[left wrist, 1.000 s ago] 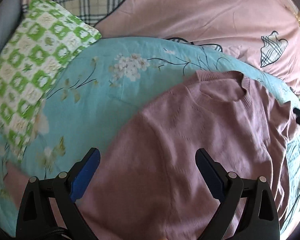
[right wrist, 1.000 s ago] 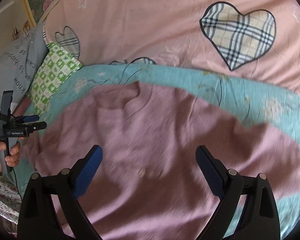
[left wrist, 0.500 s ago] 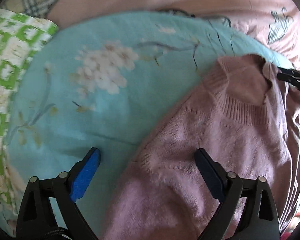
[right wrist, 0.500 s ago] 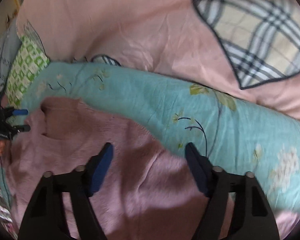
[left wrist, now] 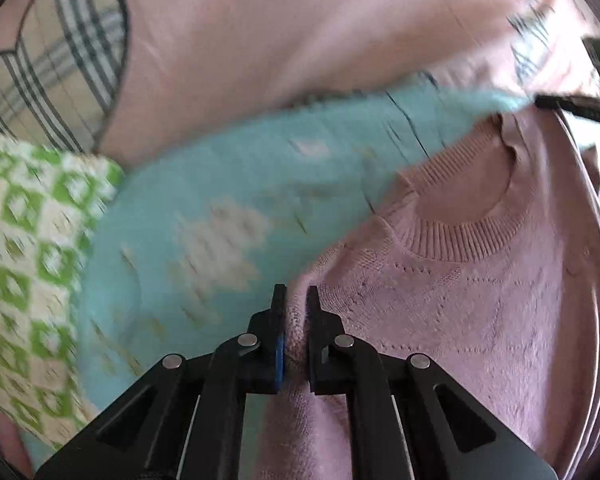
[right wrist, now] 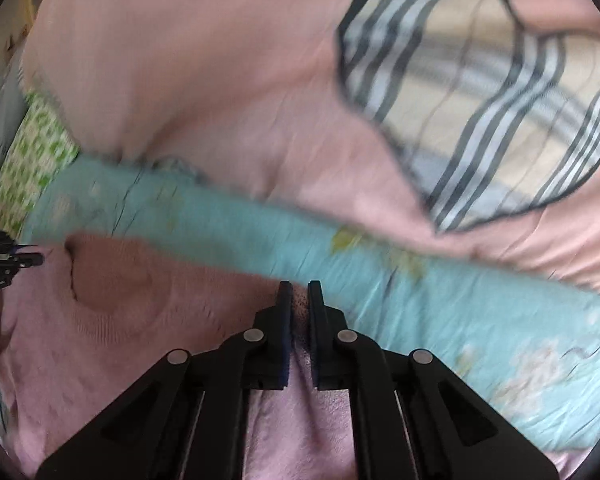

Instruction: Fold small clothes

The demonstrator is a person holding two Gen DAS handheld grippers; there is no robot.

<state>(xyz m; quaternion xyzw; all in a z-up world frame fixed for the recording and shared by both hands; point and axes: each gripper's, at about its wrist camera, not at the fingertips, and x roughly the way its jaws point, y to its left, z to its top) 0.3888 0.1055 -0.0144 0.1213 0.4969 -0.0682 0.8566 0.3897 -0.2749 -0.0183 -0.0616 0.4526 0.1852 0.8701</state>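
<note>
A pink knit sweater (left wrist: 460,300) lies front up on a turquoise floral blanket (left wrist: 228,208), its ribbed collar (left wrist: 468,240) toward the far side. My left gripper (left wrist: 295,300) is shut on the sweater's left shoulder edge. My right gripper (right wrist: 299,296) is shut on the sweater's (right wrist: 120,344) right shoulder edge, next to the blanket (right wrist: 420,304). Each gripper shows at the edge of the other's view: the right one in the left wrist view (left wrist: 572,106), the left one in the right wrist view (right wrist: 8,262).
A pink bedspread (left wrist: 320,28) with plaid heart patches (right wrist: 492,112) lies beyond the blanket. A green and white checked pillow (left wrist: 24,264) sits at the left, also in the right wrist view (right wrist: 32,160).
Both grippers moved forward to the sweater's shoulder edges, one each side of the collar, and went from wide open to shut on the knit.
</note>
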